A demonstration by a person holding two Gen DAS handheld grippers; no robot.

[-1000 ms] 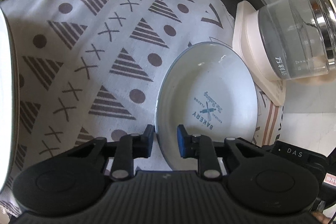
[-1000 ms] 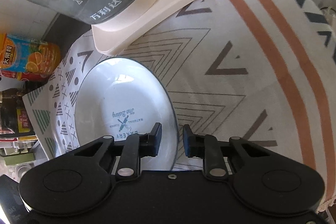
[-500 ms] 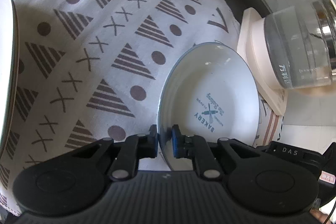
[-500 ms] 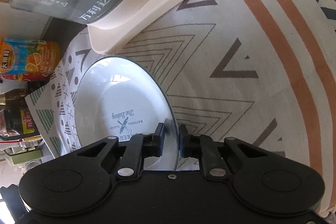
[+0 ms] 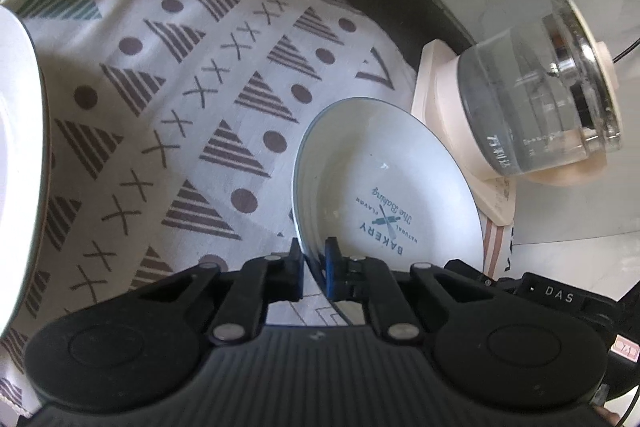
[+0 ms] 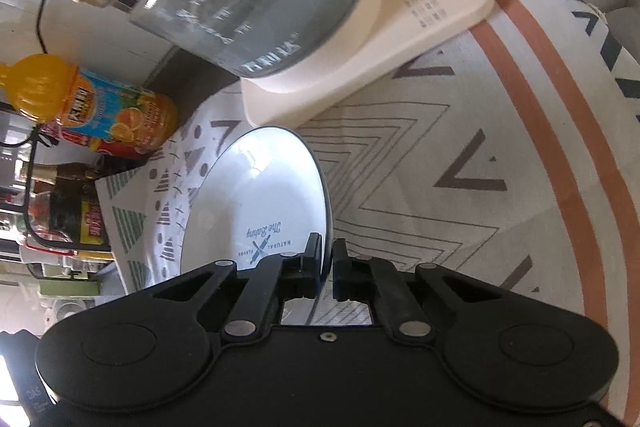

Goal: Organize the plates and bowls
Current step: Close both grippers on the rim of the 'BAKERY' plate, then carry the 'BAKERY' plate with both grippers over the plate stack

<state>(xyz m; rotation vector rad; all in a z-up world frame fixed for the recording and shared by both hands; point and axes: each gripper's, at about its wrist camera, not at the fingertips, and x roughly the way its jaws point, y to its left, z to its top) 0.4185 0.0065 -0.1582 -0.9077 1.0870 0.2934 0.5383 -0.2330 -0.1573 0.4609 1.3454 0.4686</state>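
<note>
A white bowl with a blue rim and blue "BAKERY" print [image 5: 384, 187] is held by both grippers. My left gripper [image 5: 314, 269] is shut on its left rim. My right gripper [image 6: 326, 269] is shut on its right rim, and the bowl shows in the right wrist view [image 6: 260, 203] too. The bowl is lifted a little above the patterned tablecloth [image 5: 180, 99]. A larger white plate [image 5: 16, 147] lies at the far left edge of the left wrist view.
A glass kettle [image 5: 552, 99] on a cream base [image 6: 360, 59] stands just behind the bowl. An orange juice bottle [image 6: 100, 107] and dark sauce bottles [image 6: 68, 215] stand at the back left. The cloth has an orange stripe [image 6: 560, 147] on the right.
Both grippers closed onto the bowl's opposite rims, and the bowl has risen off the cloth with them. The views have pulled back, showing more of the kettle and bottles.
</note>
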